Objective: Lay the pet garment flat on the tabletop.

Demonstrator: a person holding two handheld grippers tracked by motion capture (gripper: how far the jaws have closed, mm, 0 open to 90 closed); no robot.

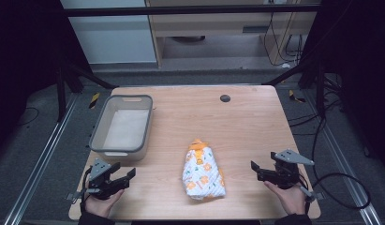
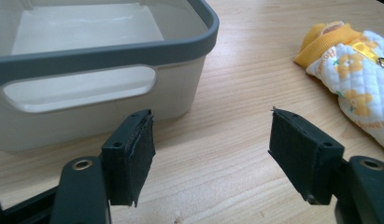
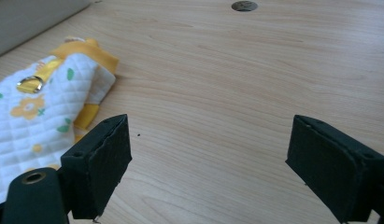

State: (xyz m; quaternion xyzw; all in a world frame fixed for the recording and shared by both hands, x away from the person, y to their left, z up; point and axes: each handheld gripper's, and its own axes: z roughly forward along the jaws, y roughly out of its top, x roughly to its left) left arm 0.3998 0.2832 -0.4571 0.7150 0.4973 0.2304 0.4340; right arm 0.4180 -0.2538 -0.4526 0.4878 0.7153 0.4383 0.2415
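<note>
Garment: a folded white quilted cloth item (image 1: pixel 203 172) with orange flowers, green specks and a yellow-orange ribbed cuff lay on the wooden table (image 1: pixel 246 122), near its front edge and about midway between the left and right edges. The cuff end pointed toward the far edge. In the left gripper view the cloth (image 2: pixel 355 77) sat at the right, a small metal ring on a yellow strap showing near the cuff; in the right gripper view it (image 3: pixel 40 116) sat at the left, beside the left-hand jaw but apart from it.

Bin: a pale plastic bin (image 1: pixel 121 124) with a grey rim stood by the table's left edge, long side running front to back, nothing visible inside. Its near wall (image 2: pixel 87 88), with a handle cut-out, stood just beyond the left gripper's jaws.

Left gripper: the left gripper (image 1: pixel 116 177) was held at the front-left corner, jaws spread wide with bare wood between them (image 2: pixel 210 140), grasping nothing, angled toward the middle of the table.

Right gripper: the right gripper (image 1: pixel 261 169) was held at the front-right corner, jaws spread wide and holding nothing (image 3: pixel 208 158), pointing toward the garment, well apart from it.

Table detail: a small dark round cap (image 1: pixel 225 98) sat near the far edge, right of centre, seen also in the right gripper view (image 3: pixel 244 5).
</note>
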